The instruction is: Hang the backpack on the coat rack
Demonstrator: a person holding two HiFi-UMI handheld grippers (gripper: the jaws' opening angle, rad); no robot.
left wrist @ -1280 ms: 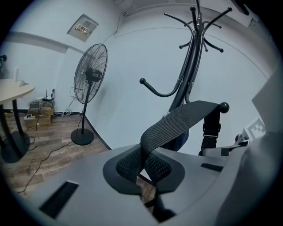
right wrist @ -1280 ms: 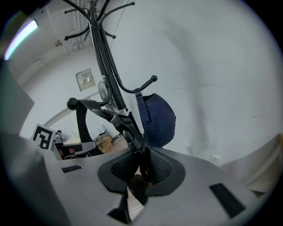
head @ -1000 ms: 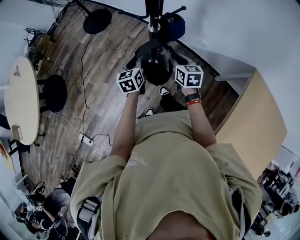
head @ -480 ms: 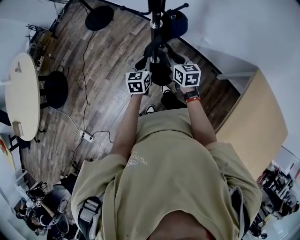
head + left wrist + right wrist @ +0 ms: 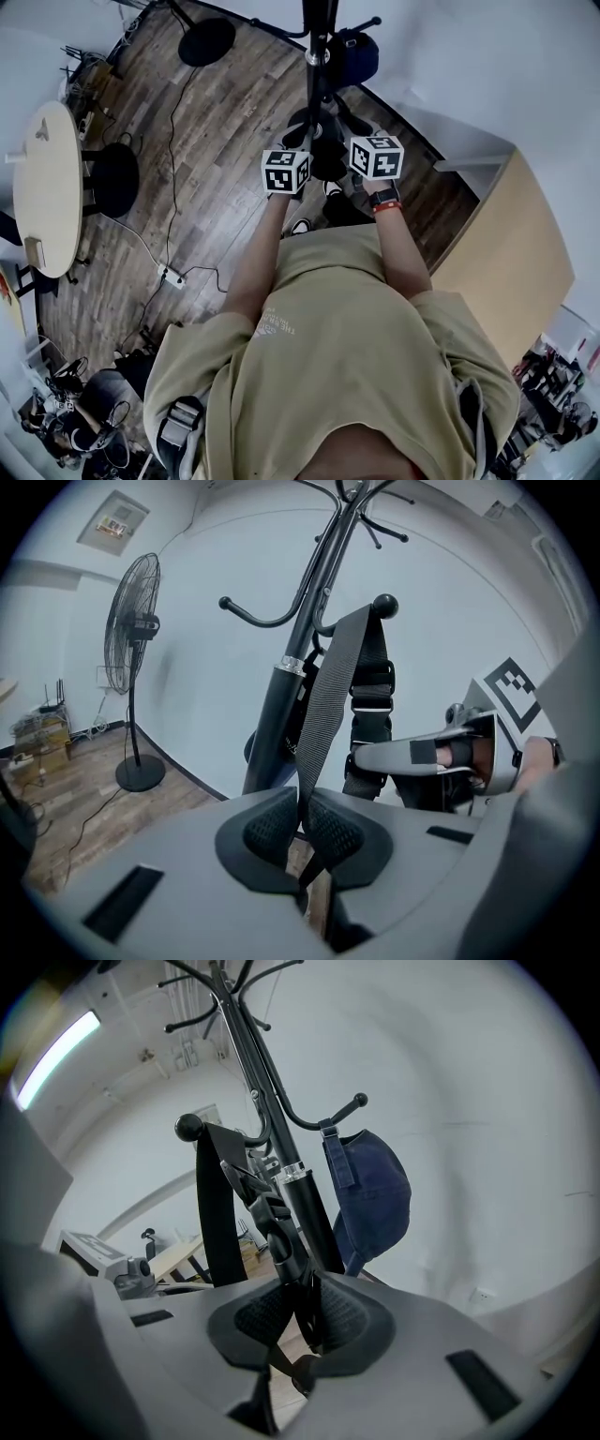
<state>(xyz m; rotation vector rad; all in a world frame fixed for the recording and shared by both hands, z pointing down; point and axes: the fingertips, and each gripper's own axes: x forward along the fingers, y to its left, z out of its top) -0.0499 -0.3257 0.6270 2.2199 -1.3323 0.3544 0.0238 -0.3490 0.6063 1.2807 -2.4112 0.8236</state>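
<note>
Head view: left gripper (image 5: 287, 171), right gripper (image 5: 377, 157), one backpack (image 5: 330, 697), one coat rack (image 5: 316, 58).

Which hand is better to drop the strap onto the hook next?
Probably the left gripper: the strap shut in its jaws already runs up over the hook. The right gripper grips a lower buckle strap.
</note>
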